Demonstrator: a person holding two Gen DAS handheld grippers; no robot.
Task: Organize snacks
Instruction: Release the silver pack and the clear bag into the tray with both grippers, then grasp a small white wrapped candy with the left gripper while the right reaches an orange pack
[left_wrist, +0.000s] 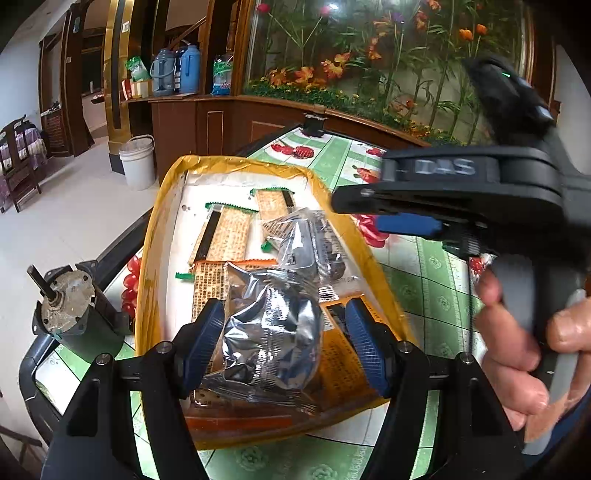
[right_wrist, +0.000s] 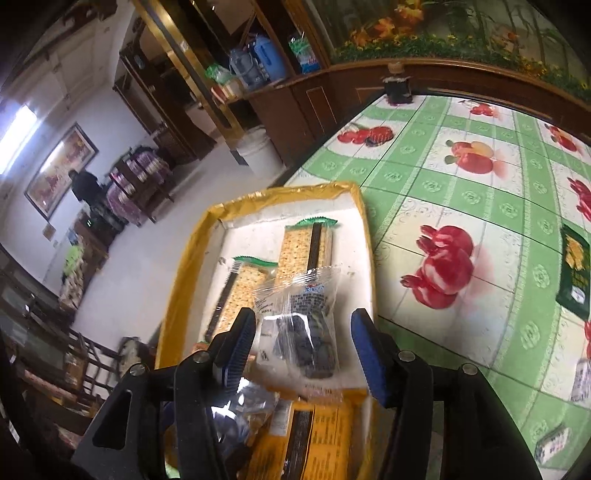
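Observation:
A yellow-rimmed tray (left_wrist: 159, 240) with a white floor lies on the table and holds several snack packets. My left gripper (left_wrist: 284, 343) is open over its near end. A crinkled silver packet (left_wrist: 269, 339) lies between the fingers, with a gap at the right pad. My right gripper (right_wrist: 304, 349) is open over a clear packet of dark snack (right_wrist: 303, 332), which rests free on the pile. In the left wrist view the right gripper (left_wrist: 373, 216) reaches in from the right, held by a hand (left_wrist: 517, 332). Green-ended cracker packets (right_wrist: 303, 247) lie at the tray's far end, orange packets (right_wrist: 317, 435) nearer.
A green fruit-print cloth (right_wrist: 461, 184) covers the table. On it at the right lie a dark green packet (right_wrist: 574, 269) and small white packets (right_wrist: 581, 380). A grey motor-like object (left_wrist: 70, 306) stands at the left corner. A white bucket (left_wrist: 136, 162) sits on the floor beyond.

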